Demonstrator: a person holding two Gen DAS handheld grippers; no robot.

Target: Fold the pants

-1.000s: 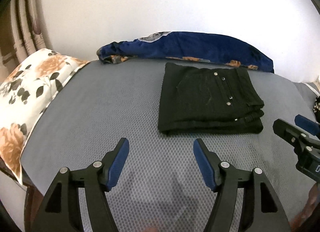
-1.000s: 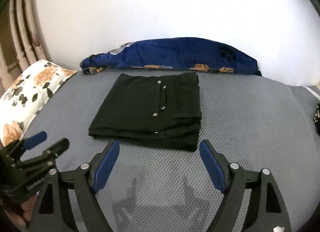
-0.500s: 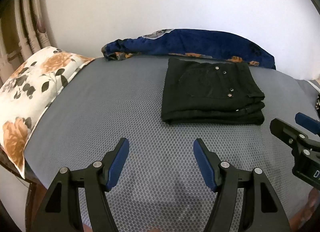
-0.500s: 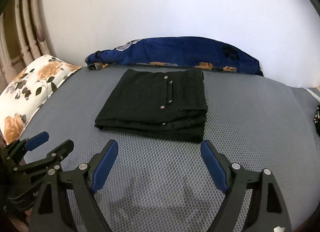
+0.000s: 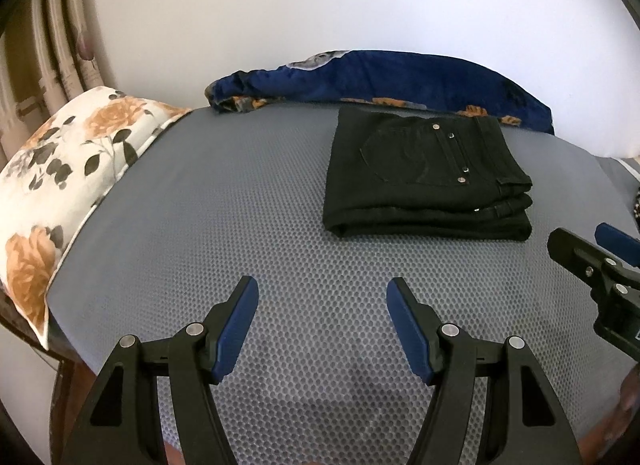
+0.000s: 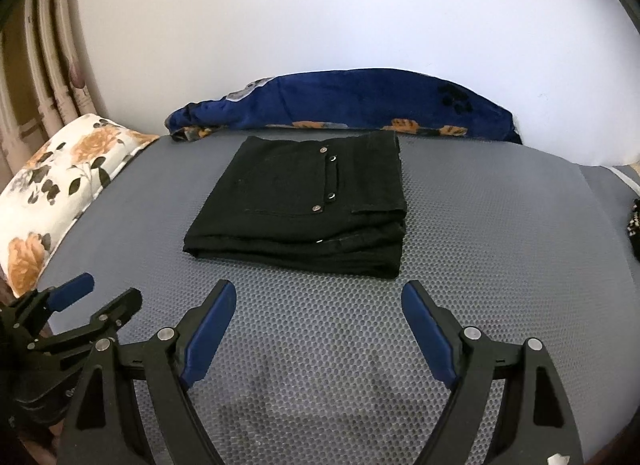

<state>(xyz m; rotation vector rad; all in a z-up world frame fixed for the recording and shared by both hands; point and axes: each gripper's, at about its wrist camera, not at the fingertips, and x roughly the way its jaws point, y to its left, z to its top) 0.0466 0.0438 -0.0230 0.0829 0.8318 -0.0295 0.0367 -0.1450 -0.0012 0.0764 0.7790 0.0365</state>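
Both tools are empty: the left gripper (image 5: 322, 293) and the right gripper (image 6: 319, 297) hold their jaws wide apart over bare mattress (image 5: 248, 225), nothing between the pads. Ahead of the right gripper, well apart, and ahead-right of the left, the pants (image 6: 304, 205) lie in a neat stacked fold. The work looks finished; a stray reach forward could snag the top layer and spill the stack. Open room lies left of the left gripper up to the pillow (image 5: 60, 169); a blanket (image 6: 344, 105) bounds the far edge.
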